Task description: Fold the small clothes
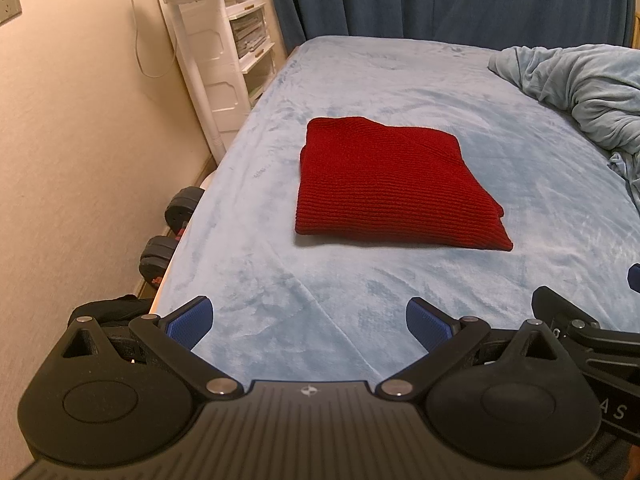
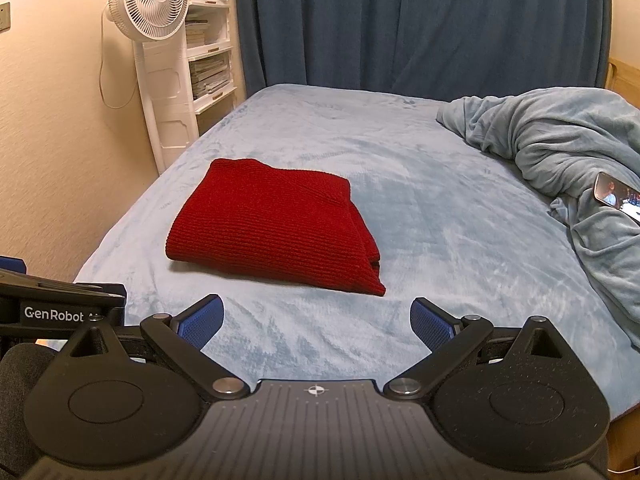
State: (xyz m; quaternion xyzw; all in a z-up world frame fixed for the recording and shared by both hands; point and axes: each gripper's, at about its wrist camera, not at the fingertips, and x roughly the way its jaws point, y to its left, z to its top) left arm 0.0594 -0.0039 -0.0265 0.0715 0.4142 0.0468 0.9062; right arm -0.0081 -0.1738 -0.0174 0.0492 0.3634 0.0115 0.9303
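Note:
A red knitted garment (image 1: 384,184) lies folded into a flat rectangle on the light blue bed (image 1: 360,80). It also shows in the right wrist view (image 2: 272,228), left of centre. My left gripper (image 1: 309,326) is open and empty, held above the bed's near edge, well short of the garment. My right gripper (image 2: 317,326) is open and empty too, near the front edge, just short of the garment's near right corner. The right gripper's body shows at the right edge of the left wrist view.
A crumpled blue blanket (image 2: 560,148) is heaped on the bed's right side with a phone (image 2: 616,196) on it. A white fan (image 2: 152,4) and shelf stand at the left wall. Dumbbells (image 1: 172,232) lie on the floor beside the bed. Dark curtains (image 2: 400,20) hang behind.

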